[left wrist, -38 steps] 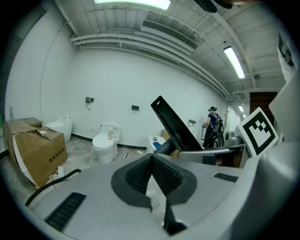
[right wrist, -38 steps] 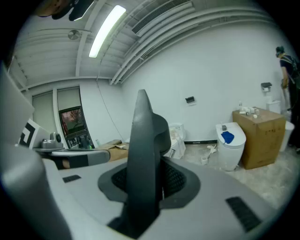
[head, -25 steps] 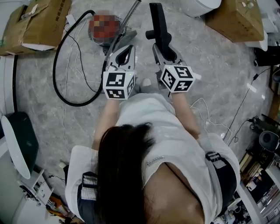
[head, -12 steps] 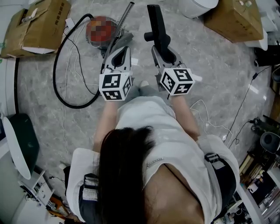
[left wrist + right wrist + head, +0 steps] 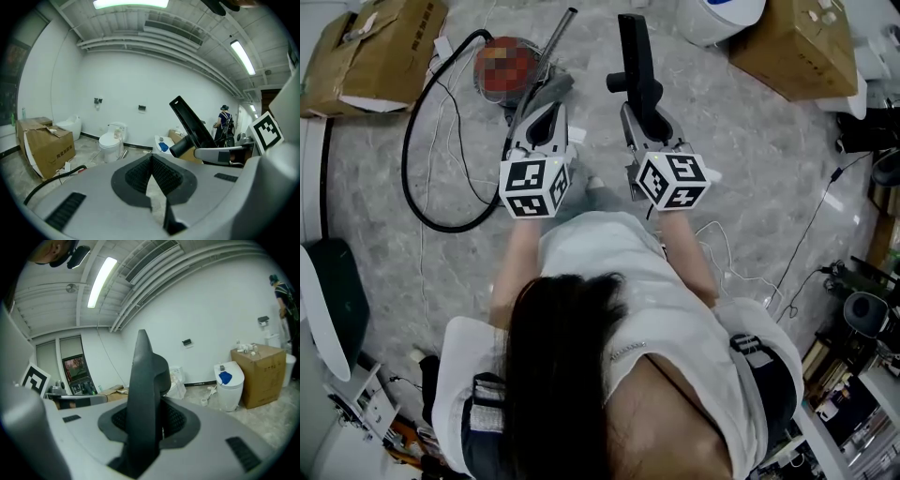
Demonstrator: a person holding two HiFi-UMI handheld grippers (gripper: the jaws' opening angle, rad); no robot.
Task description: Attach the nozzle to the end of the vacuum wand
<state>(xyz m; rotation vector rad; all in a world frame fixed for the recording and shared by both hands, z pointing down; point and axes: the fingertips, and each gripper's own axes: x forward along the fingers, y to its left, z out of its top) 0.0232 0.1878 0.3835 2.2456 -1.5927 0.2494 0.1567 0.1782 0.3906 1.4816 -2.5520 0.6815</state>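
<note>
a person's head and white shirt (image 5: 619, 309) fill the near part of the head view, both forearms reaching away. the left gripper (image 5: 540, 117) has its jaws pressed together with nothing between them; only floor (image 5: 750, 159) shows through the slit below the pads. level with it on the other side, the right gripper (image 5: 649, 117) is clamped on the black nozzle (image 5: 635, 56), its pads squeezing the lower part while the long flat body sticks out past the jaws, away from the person. the metal wand (image 5: 561, 33) slants across the floor just beyond the left gripper, and its far end lies near the nozzle but apart from it, not joined. left of the wand sits the red vacuum (image 5: 483, 58), with a black hose (image 5: 406, 155) looping wide over the floor. farther out are the left box (image 5: 375, 47), the right box (image 5: 797, 42) and a white toilet (image 5: 712, 14) between them.
</note>
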